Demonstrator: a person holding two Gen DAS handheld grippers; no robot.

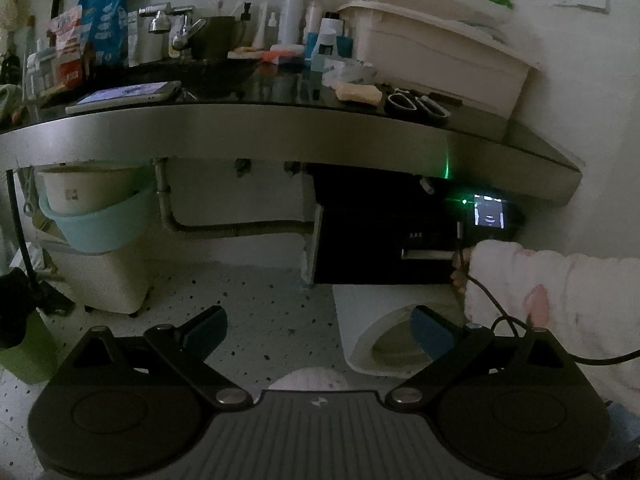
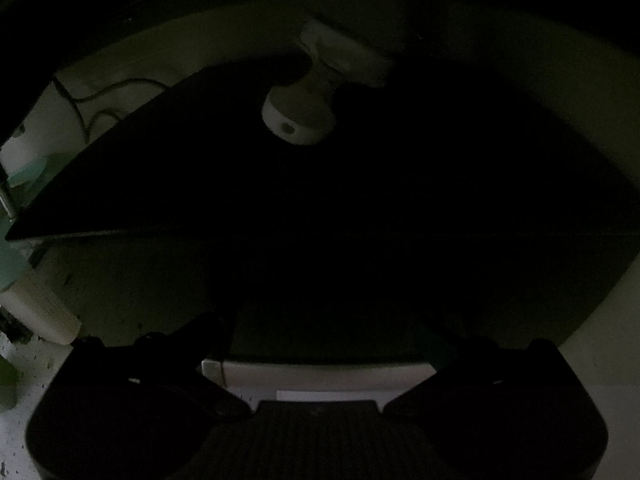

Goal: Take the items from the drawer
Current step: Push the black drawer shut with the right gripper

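Left gripper point(image 1: 320, 332) hangs low and back from the counter point(image 1: 280, 136), fingers spread wide, nothing between them. Likely parked there so its camera takes in the whole under-counter area while the other side works.

Drawer point(image 1: 384, 240): dark box tucked under the counter's right end, far from the left gripper. A pale slot or handle shows on its front. Whether it is pulled out at all I cannot tell; no contents visible from here.

Right gripper point(image 1: 488, 216) is up at the drawer's right front edge, its small lit screen facing this way; the person's sleeved right hand point(image 1: 464, 272) sits just beneath it, cable trailing down. From the right wrist view the scene is nearly black. Right fingers look spread apart, nothing seen between them, tips near or against a dark panel. A white knob-like fitting point(image 2: 300, 120) shows beyond, overhead.

Judgement: opening stage, right side positioned to work the drawer front. Items not yet seen.

Countertop clutter, phone point(image 1: 124, 94) and scissors point(image 1: 416, 104) near the edge, is not involved.
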